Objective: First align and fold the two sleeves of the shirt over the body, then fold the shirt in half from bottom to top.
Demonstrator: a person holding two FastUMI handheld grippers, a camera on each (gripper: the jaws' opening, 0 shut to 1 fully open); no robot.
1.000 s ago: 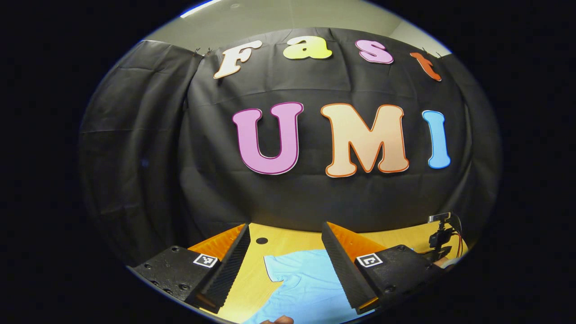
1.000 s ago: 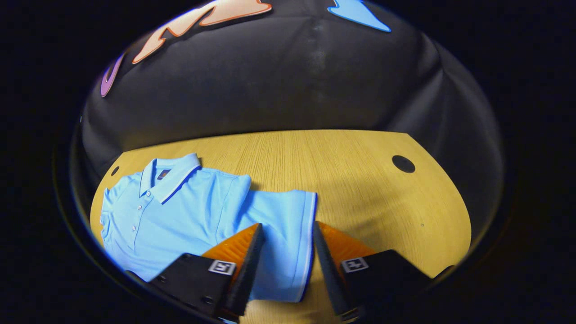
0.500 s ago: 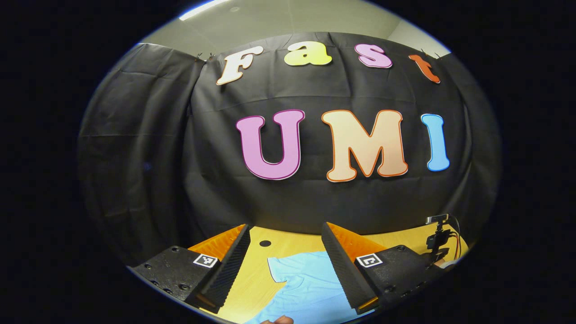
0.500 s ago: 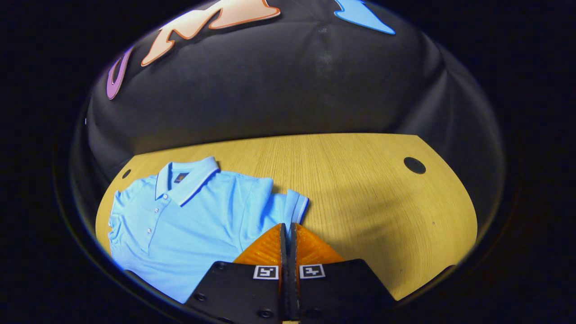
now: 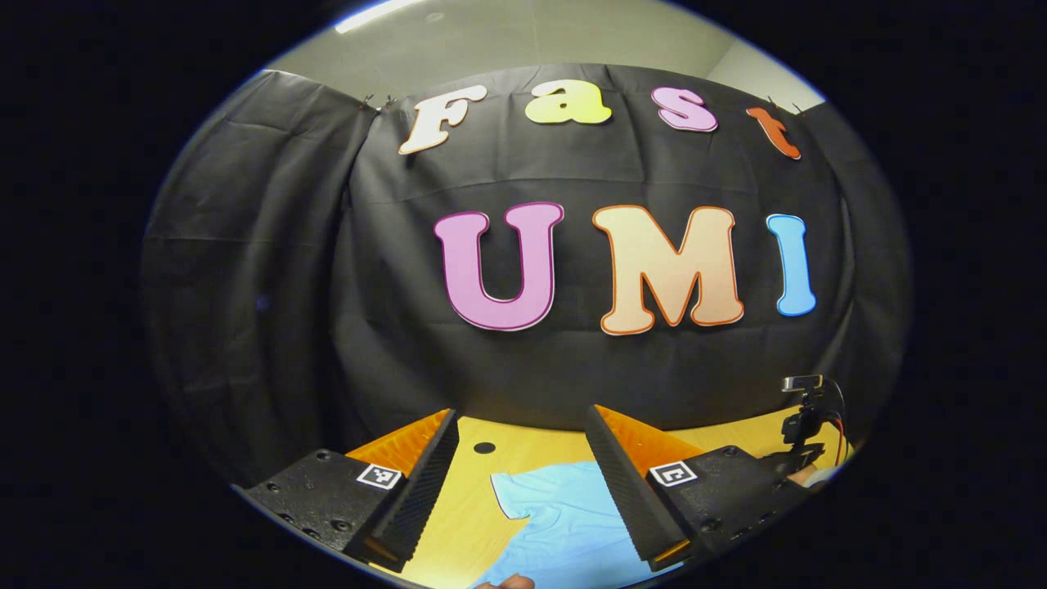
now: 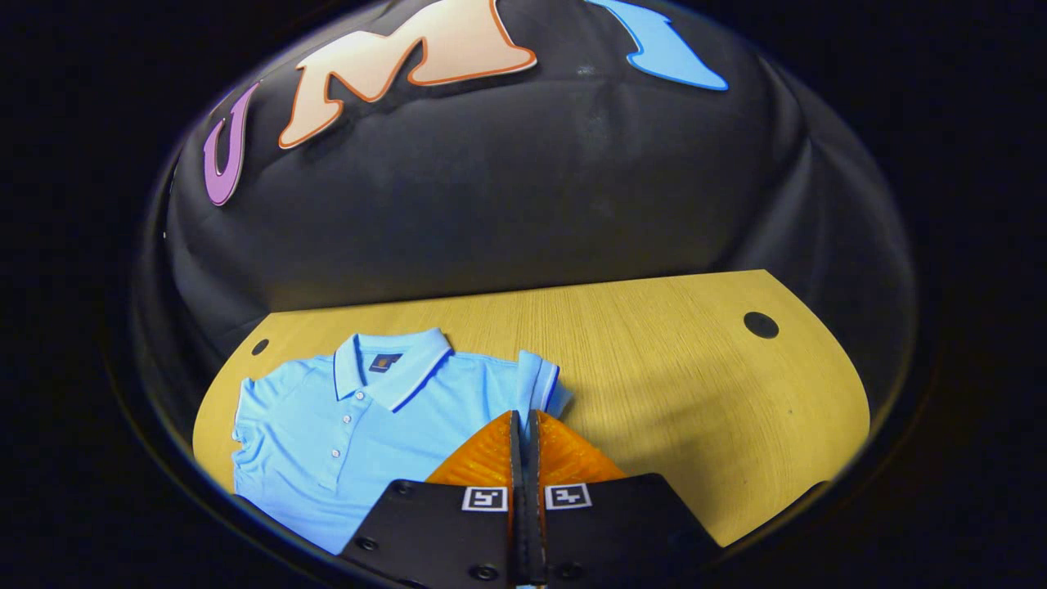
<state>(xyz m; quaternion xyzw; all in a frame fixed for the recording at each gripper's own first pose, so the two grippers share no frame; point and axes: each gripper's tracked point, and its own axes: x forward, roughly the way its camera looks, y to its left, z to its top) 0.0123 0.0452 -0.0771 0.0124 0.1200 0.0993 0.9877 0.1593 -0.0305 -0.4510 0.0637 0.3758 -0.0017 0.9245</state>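
Gripping the right sleeve (image 6: 540, 380) of the light blue polo shirt (image 6: 352, 442), the right gripper (image 6: 524, 421) has its two fingers pressed together on the cuff, which bunches upward between them at the 12 o'clock of the tips. The shirt lies face up on the wooden table (image 6: 671, 368), collar (image 6: 393, 372) toward the black cloth wall, its body spreading from the closed fingers toward 9 and 10 o'clock; its long axis runs from the collar back toward the near table edge. That bearing governs the coming move: in my judgement the held sleeve must be carried toward 9 o'clock, across the button placket (image 6: 339, 438), and laid flat on the body. The left gripper (image 5: 519, 433) hangs released, fingers well apart and holding nothing, aimed largely at the wall; between its fingers at 6 o'clock shows the shirt's other sleeve (image 5: 523, 495) lying flat on the table, not yet folded. The right gripper is plainly the one engaged; the left is near its sleeve but above it. The fabric looks thin and limp, with white trim at collar and cuff, lightly wrinkled on the left flank. A small camera on a stand (image 5: 806, 409) sits at 3 o'clock in the left gripper view. Task judged at its first step.
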